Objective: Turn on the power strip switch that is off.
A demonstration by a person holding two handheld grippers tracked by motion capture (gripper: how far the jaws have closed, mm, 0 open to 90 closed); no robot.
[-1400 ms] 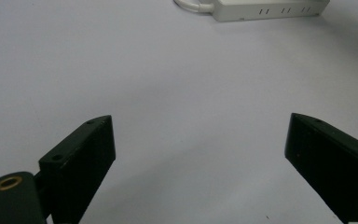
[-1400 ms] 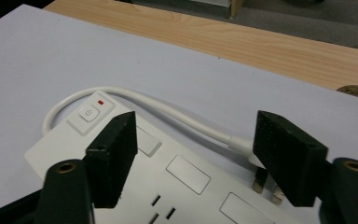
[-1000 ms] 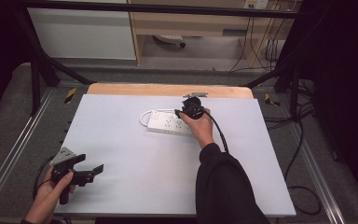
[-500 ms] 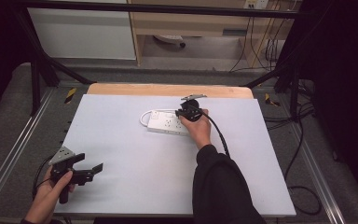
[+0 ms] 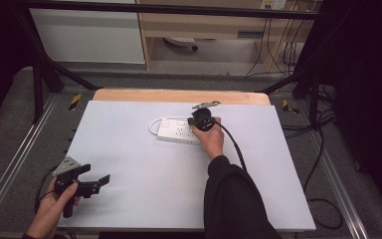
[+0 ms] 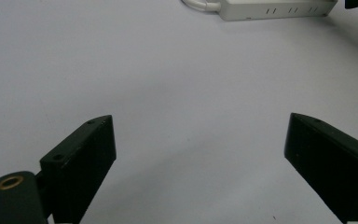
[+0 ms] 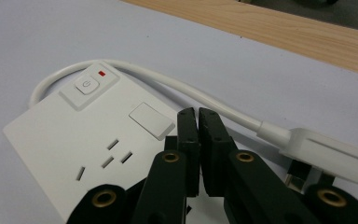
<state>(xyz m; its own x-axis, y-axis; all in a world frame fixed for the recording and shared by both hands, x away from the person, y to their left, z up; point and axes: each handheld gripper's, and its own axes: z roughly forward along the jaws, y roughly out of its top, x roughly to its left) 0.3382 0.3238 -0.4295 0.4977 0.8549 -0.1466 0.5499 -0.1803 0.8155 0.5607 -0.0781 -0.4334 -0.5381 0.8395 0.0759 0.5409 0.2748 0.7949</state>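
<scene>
A white power strip (image 5: pixel 176 130) lies flat at the far middle of the white table (image 5: pixel 144 199), its cord (image 7: pixel 168 86) looping round to a white plug (image 7: pixel 326 158) beside it. The strip (image 7: pixel 60 144) carries a power button (image 7: pixel 87 85) with a red light next to it. My right gripper (image 5: pixel 200 121) hangs just over the strip's right end, shut, jaws pressed together with nothing between them (image 7: pixel 198 114). My left gripper (image 5: pixel 97 175) is held near the front left edge, open and empty (image 6: pixel 200 135), facing the distant strip (image 6: pixel 275 8).
A wooden strip (image 5: pixel 179 95) runs along the table's far edge. Metal rails (image 5: pixel 10 169) flank both sides. Black cables (image 5: pixel 323 149) trail on the floor at the right. A cabinet (image 5: pixel 89 35) and shelves stand beyond the table.
My right gripper has edged slightly down and left over the power strip's end. The left gripper has stayed where it was.
</scene>
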